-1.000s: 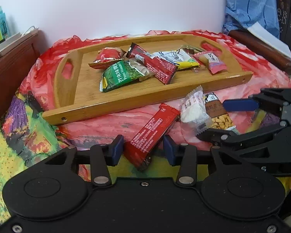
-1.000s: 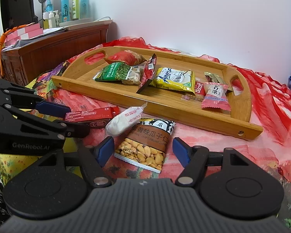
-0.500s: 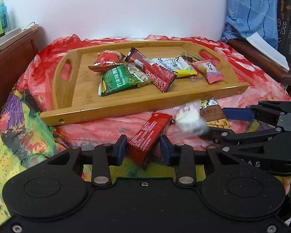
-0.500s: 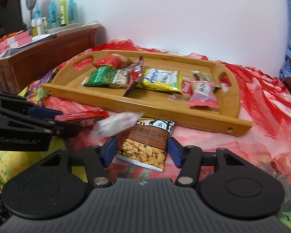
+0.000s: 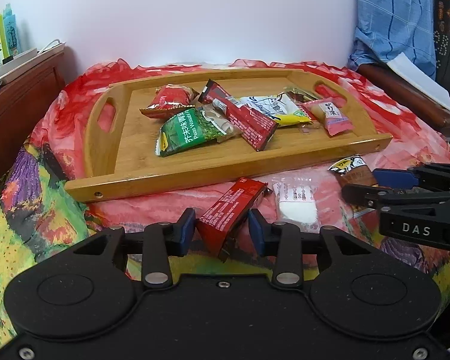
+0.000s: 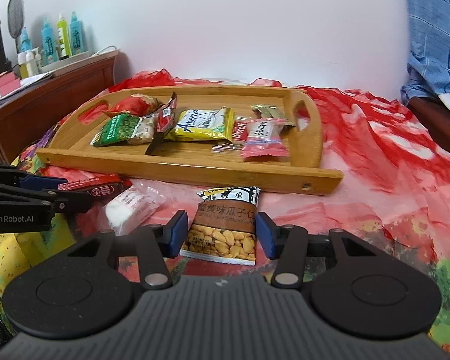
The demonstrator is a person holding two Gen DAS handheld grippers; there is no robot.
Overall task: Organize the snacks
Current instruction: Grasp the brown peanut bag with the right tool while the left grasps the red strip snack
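A wooden tray (image 5: 195,180) (image 6: 195,171) with several snack packets stands on the red flowered cloth. In front of it lie a red bar packet (image 5: 234,204) (image 6: 102,187), a white packet (image 5: 297,207) (image 6: 132,207) and a sunflower seed packet (image 6: 225,228) (image 5: 351,168). My left gripper (image 5: 220,231) (image 6: 63,190) is shut on the near end of the red bar, which tilts up. My right gripper (image 6: 222,234) (image 5: 360,183) has its jaws closing around the seed packet. The pads stand just beside its edges, and the packet lies flat and unsqueezed.
A dark wooden cabinet (image 6: 54,90) with bottles (image 6: 60,39) stands to the left. Blue checked fabric (image 5: 396,21) and dark wooden furniture with a white book (image 5: 417,75) are at the right. A white wall lies behind the tray.
The right jaws have narrowed around the seed packet. The white packet slid off it onto the cloth between the two grippers. The left jaws closed on the red bar.
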